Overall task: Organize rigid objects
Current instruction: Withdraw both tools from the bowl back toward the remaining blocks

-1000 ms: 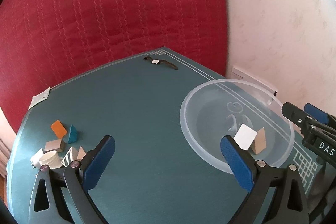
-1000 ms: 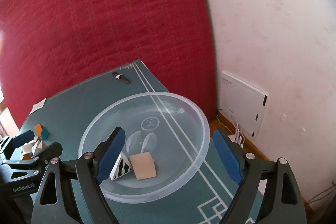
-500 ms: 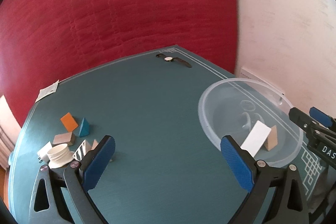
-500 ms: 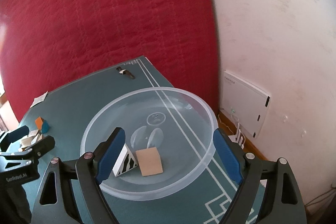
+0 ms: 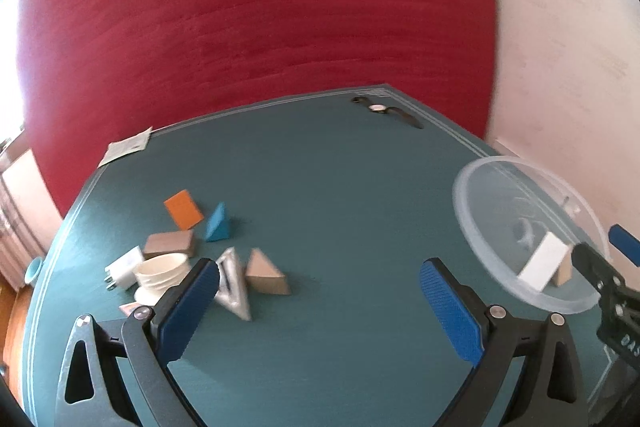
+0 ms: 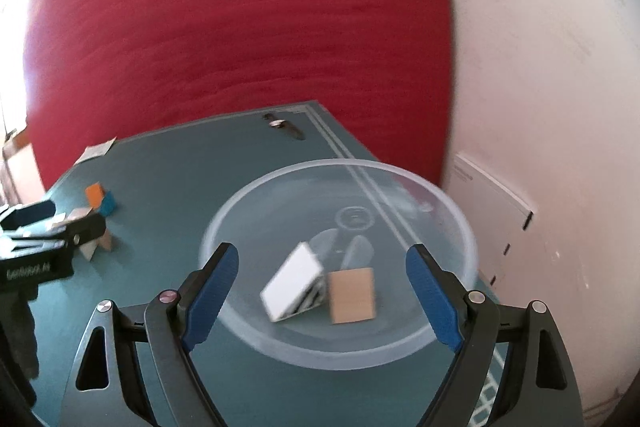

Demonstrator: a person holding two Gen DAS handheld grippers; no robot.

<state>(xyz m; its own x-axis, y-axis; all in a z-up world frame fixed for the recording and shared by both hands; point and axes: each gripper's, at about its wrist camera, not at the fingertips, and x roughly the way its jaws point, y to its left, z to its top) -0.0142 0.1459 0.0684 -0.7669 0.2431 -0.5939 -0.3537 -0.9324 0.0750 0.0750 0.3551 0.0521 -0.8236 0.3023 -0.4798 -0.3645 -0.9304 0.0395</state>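
Step in hand, as a judgement: between picks, w/ two pieces binned and the rest waiting on the table. Left gripper (image 5: 320,291) has its jaws spread wide w/ nothing between the pads; it hangs over bare teal table (image 5: 340,187) at lower centre of the left wrist view. Right gripper (image 6: 322,287) is likewise wide apart and holds nothing, sitting low in the right wrist view w/ the clear bowl (image 6: 452,211) just beyond its tips.

In the bowl: a white striped wedge (image 6: 294,283) and a tan block (image 6: 352,295), side by side, touching or nearly so.

Loose pile sits at left of the left wrist view: orange wedge (image 5: 183,209), blue wedge (image 5: 218,223), brown block (image 5: 170,243), white plug adapter (image 5: 124,267), cream ring-shaped cup (image 5: 160,273), silver striped wedge (image 5: 232,283) and tan wedge (image 5: 266,273). The silver one is just beside the left pad; the tan one lies next to it, nearest the open table.

Next move prob calls for the left gripper to swing toward the pile, drop, and straddle one wedge across flat faces. Sloped sides could squirt out under the pads, so a square bite matters. A wristwatch (image 5: 380,108) and a paper slip (image 5: 126,146) lie at the far edge, well apart from the pile.
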